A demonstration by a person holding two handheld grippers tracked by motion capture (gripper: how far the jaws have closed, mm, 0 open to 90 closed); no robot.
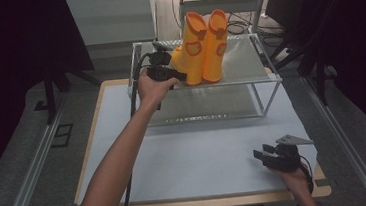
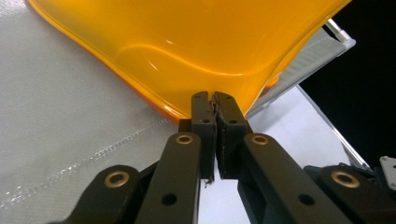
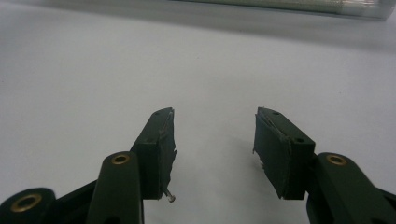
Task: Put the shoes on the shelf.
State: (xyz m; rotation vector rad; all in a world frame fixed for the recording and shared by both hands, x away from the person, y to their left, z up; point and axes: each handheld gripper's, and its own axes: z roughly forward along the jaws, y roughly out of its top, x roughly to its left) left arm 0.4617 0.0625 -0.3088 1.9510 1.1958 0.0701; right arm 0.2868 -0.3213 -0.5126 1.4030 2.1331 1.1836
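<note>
You have no readable text, label, brand, number or sign anywhere in these views. The yellow boots (image 1: 201,48) carry orange patches on their shafts, but those are plain shapes with no lettering you could make out. The shelf (image 1: 240,60) they stand on and the counter (image 1: 200,151) bear no print. Neither gripper carries a marking you could read.
</note>
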